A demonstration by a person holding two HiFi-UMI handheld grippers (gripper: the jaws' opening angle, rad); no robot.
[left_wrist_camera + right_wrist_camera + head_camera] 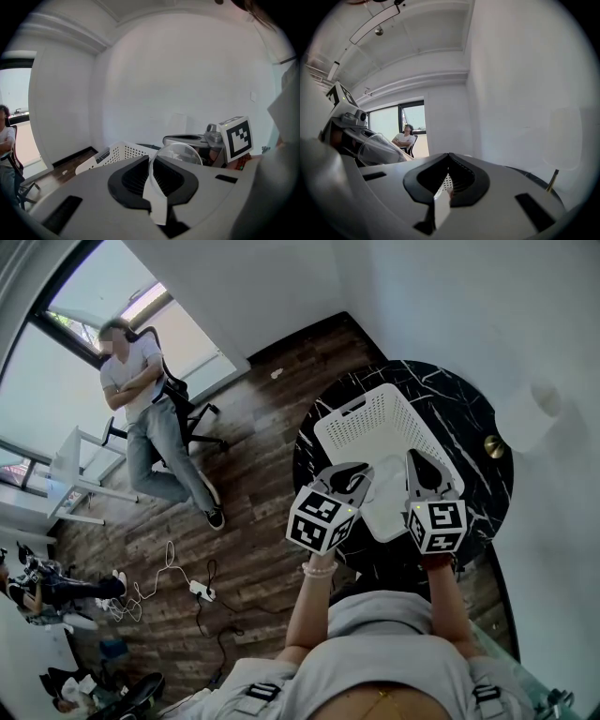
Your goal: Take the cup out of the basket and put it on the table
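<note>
We read the left gripper (151,160) as clamped: its two black jaws pinch the thin wall of the clear plastic cup (180,153), whose rounded body rises above and to the right of the jaw tips. The cup is thus carried clear of the table and rests on nothing. In the head view we place this gripper over the near left corner of the white perforated basket (375,423), with its marker cube (321,517) nearest the person. The right gripper (449,155) has its jaws pressed together at the tips, with nothing gripped between them; through the narrow slot behind the tips we see only a patch of the basket's perforated wall. From the head view it hangs over the near right part of the basket, just beside the left gripper and apart from it. The basket stands on the round black marbled table (469,404) and covers most of its middle. A small brass-coloured item (494,446) sits on the table to the right of the basket — we cannot tell what it is. Far left, on the wooden floor (253,456), a person (141,404) sits in an office chair, and cables (187,582) lie on the floor nearer to us.
</note>
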